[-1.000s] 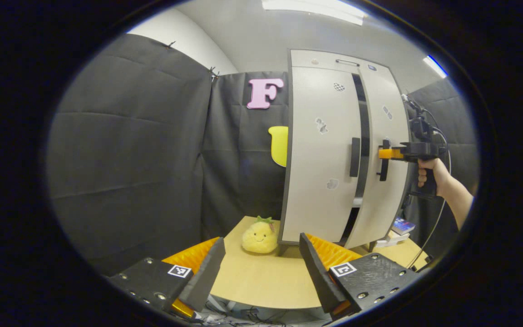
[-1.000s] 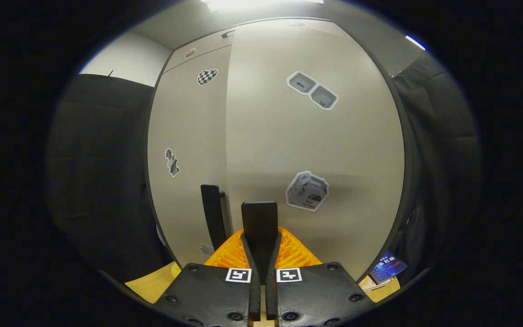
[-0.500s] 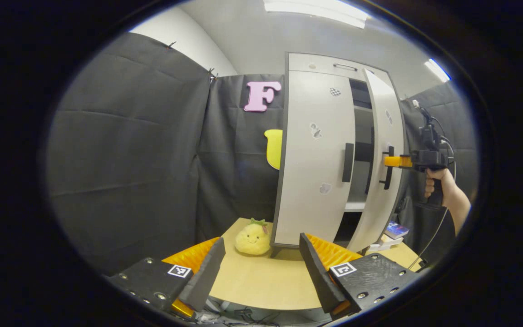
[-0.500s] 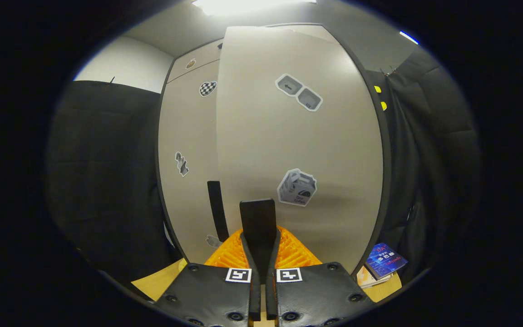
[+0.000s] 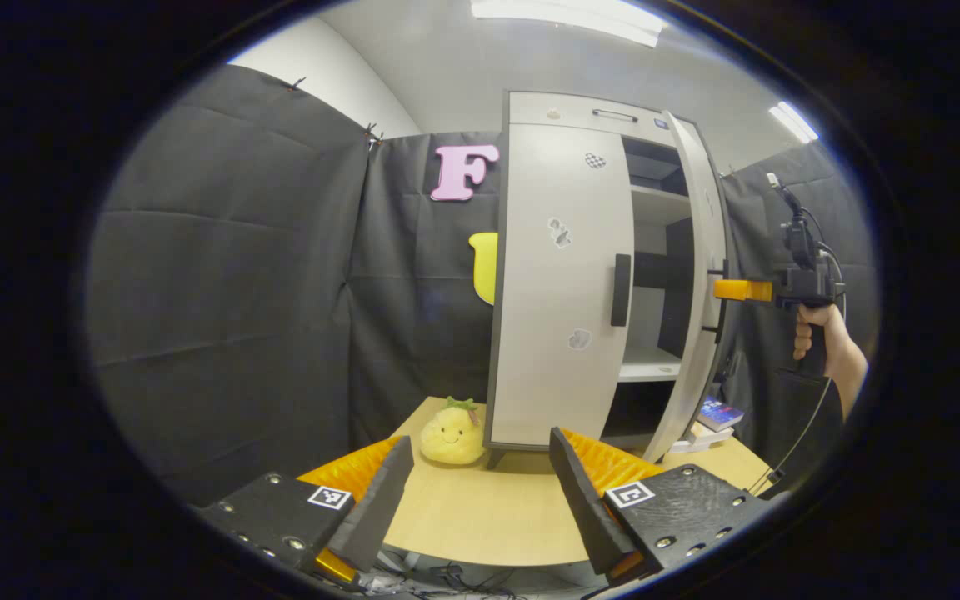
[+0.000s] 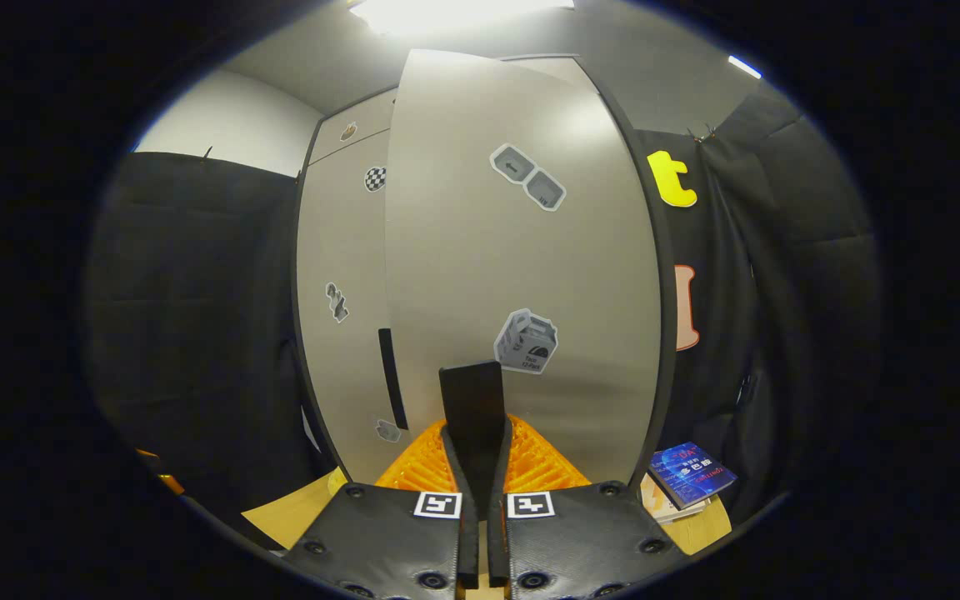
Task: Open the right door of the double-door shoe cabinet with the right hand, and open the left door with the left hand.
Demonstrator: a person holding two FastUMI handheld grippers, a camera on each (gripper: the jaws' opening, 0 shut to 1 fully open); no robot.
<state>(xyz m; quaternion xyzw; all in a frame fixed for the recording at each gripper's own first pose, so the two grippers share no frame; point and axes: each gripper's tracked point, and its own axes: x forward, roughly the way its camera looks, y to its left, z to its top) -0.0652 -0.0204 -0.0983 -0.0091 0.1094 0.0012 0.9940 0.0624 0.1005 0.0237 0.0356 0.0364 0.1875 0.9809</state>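
Door-opening is at its first half: the right gripper (image 6: 480,467) has its jaws closed flat on the dark vertical bar handle (image 6: 472,400) of the pale grey right door (image 6: 522,275), and in the left gripper view that door (image 5: 701,275) stands swung well out from the tall pale grey double-door shoe cabinet (image 5: 580,117), showing white shelves (image 5: 651,367) inside. A hand (image 5: 813,329) holds the right gripper (image 5: 726,289) out at handle height. The pale grey left door (image 5: 559,283) is shut, its dark vertical handle (image 5: 621,290) untouched. The left gripper (image 5: 480,492) hangs low over the light wooden desk (image 5: 480,517), jaws spread wide and empty, well apart from the cabinet. I judge the right door is nearly done; the next move calls for raising the left gripper to the left handle, closing on it squarely, and pulling in an arc about that door's outer hinge. A yellow smiling plush fruit (image 5: 451,433) sits on the desk just beside the cabinet's left foot. As for writing, the doors carry small grey stickers, one box-shaped (image 6: 526,342), whose print is too small to read; a blue-covered book (image 6: 691,475) lies by the cabinet base, its title likewise illegible.
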